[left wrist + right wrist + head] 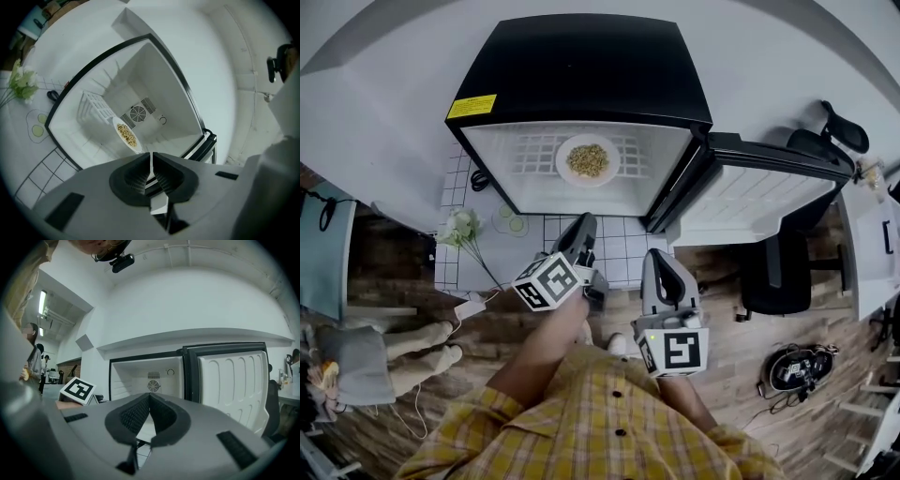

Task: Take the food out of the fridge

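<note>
Plate of food [588,160]: a white plate with a yellow-brown granular heap rests on the wire shelf [530,155] inside the black mini fridge [581,66]. The fridge door [759,192] is swung fully open to the right. The left gripper [580,228] and right gripper [657,258] are held side by side in front of the opening, well apart from the plate. Both have their jaws closed together, with nothing between them.

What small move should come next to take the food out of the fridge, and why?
Probably open the jaws of the left gripper and ease it toward the near rim of the plate of food. The fridge door is already open, the plate sits on the wire shelf inside, and the left gripper hangs outside, jaws together and empty, nearer than the right gripper.
</note>
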The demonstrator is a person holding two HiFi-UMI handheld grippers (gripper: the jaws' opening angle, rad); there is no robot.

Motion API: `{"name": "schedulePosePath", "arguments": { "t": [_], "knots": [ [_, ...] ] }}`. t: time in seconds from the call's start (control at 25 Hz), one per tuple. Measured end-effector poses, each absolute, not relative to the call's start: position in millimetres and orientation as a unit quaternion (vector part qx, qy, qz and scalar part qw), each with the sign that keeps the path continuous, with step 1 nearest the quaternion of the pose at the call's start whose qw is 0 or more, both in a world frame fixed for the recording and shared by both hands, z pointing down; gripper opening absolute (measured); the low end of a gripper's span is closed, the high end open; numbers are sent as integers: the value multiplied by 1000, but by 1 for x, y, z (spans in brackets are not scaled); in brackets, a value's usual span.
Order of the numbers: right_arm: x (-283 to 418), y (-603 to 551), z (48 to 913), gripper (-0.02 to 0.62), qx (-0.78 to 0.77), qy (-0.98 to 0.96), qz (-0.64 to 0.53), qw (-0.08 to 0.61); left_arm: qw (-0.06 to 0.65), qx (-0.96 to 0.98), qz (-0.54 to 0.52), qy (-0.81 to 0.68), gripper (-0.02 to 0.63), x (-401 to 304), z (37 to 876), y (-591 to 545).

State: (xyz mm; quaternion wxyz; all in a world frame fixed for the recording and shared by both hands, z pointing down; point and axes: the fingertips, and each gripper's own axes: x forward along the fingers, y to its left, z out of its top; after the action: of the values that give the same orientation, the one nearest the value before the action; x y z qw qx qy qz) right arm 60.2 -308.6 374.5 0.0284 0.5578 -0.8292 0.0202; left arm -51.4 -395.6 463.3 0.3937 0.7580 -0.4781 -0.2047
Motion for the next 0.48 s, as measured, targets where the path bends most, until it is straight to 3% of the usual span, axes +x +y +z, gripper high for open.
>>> {"name": "schedulePosePath", "arguments": {
  "t": [0.24, 0.36, 0.48],
  "knots": [
    [64, -314, 375, 8, 565, -824, 21, 26, 445, 717, -264, -467, 9, -58, 473, -411],
    [69, -318, 378, 7, 572, -820, 26, 28, 485, 682, -300, -459, 59, -61, 482, -421],
    [73, -320, 379, 6, 578, -815, 27, 30, 524, 642, -329, -452, 61, -64, 496, -431]
  ]
}}
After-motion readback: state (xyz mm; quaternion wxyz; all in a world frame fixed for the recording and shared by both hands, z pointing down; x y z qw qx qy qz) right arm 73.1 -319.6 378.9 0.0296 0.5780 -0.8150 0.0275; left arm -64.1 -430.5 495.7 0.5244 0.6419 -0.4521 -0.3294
